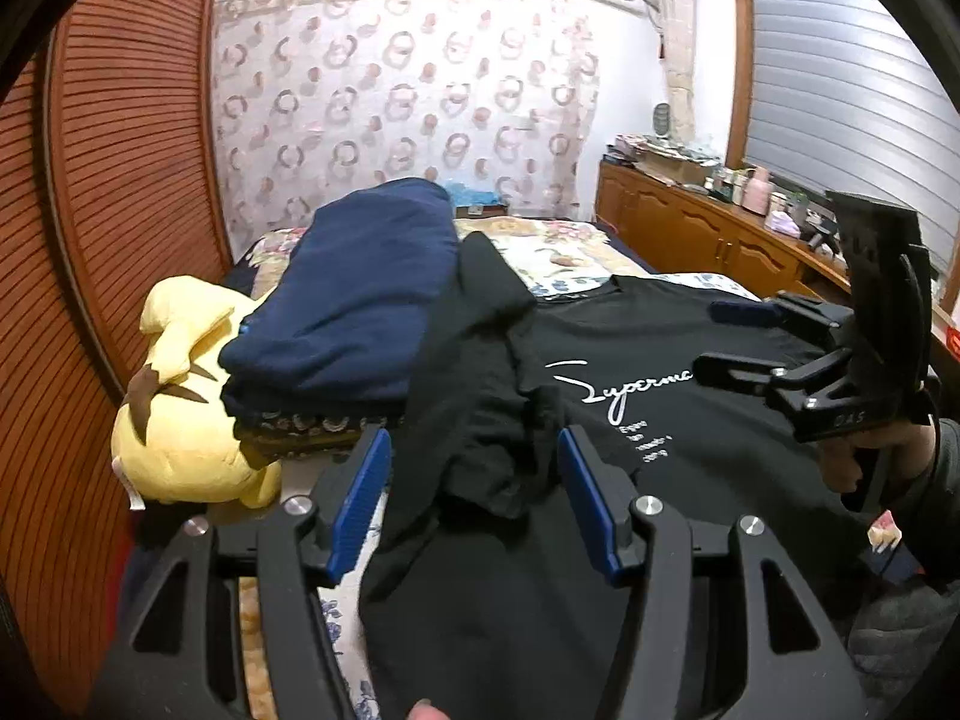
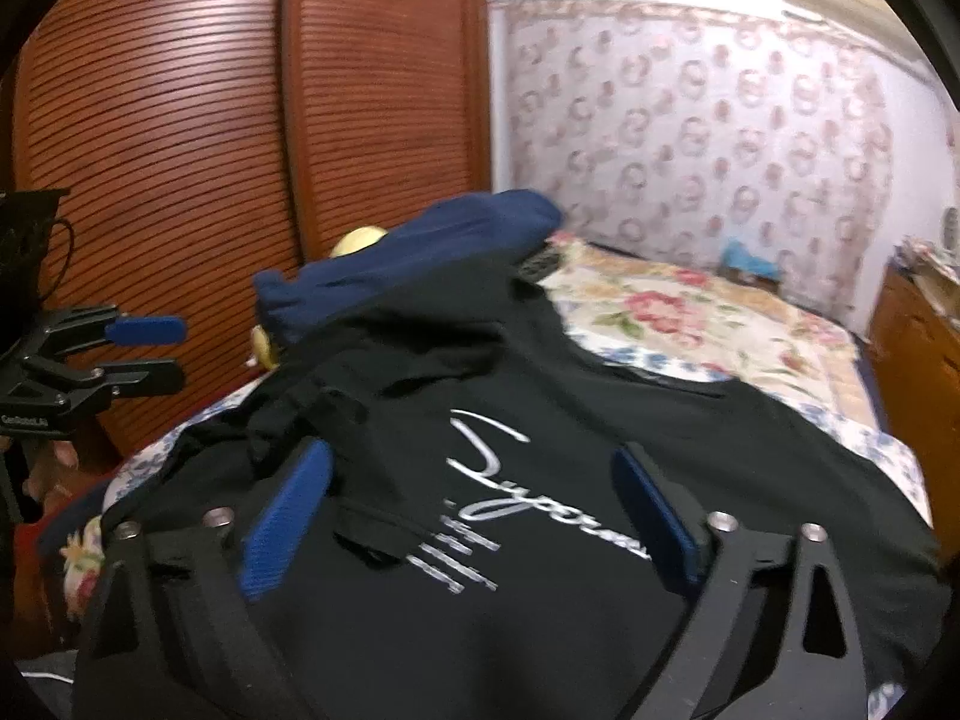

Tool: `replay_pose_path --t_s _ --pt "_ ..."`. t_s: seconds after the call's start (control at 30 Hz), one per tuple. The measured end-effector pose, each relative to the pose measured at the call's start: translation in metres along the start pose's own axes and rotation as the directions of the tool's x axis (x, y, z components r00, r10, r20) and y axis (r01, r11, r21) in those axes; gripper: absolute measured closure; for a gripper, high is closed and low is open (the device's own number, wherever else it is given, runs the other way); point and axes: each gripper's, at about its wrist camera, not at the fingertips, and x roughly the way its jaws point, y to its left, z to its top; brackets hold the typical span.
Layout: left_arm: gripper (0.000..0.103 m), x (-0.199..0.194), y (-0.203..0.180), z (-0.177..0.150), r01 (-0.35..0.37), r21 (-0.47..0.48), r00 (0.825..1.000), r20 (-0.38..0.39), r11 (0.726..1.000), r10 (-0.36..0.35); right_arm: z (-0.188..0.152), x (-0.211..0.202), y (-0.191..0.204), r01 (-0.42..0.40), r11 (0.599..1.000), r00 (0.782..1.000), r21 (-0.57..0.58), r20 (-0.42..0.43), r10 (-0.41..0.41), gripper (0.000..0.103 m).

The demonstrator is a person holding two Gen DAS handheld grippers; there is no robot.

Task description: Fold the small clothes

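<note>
Now, through the left wrist camera, we hold the left gripper [image 1: 474, 504] spread wide over the black T-shirt [image 1: 690, 420] on the floral bedspread [image 1: 558, 258], beside a navy garment [image 1: 360, 306]. Over on the right wrist camera, we see the right gripper [image 2: 474, 516], fingers equally apart, hovering above the shirt's white script print [image 2: 480, 480].

The left claw [image 1: 474, 501] is spread wide, blue pads [image 1: 354, 510] apart and holding nothing. The right claw [image 2: 474, 516] is spread wide too, gripping nothing. A hand [image 1: 870, 450] holds the right claw's handle.
</note>
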Motion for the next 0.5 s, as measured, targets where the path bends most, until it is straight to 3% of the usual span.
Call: replay_pose_path --t_s 0.13,0.27,0.37,0.47,0.5 --pt "0.046 0.004 0.003 -0.003 -0.013 -0.012 1.000 -0.007 1.000 0.013 0.004 0.033 0.004 -0.072 0.997 0.995 0.010 -0.073 0.073 0.033" --pt "0.046 0.007 0.005 -0.006 -0.031 -0.012 0.999 -0.019 0.999 0.030 -0.002 0.064 0.015 -0.129 0.992 0.978 0.007 -0.164 0.128 0.041" --pt "0.046 0.009 0.008 -0.010 -0.028 -0.026 0.999 -0.025 0.999 0.027 -0.013 0.081 0.024 -0.135 0.991 0.967 -0.024 -0.222 0.127 0.046" --pt "0.046 0.014 0.009 -0.014 -0.028 -0.033 0.999 -0.035 0.999 0.026 -0.023 0.089 0.026 -0.129 0.990 0.958 -0.054 -0.264 0.111 0.060" --pt "0.046 0.015 0.010 -0.015 -0.028 -0.035 0.999 -0.039 0.999 0.026 -0.025 0.090 0.025 -0.122 0.991 0.958 -0.059 -0.268 0.102 0.071"
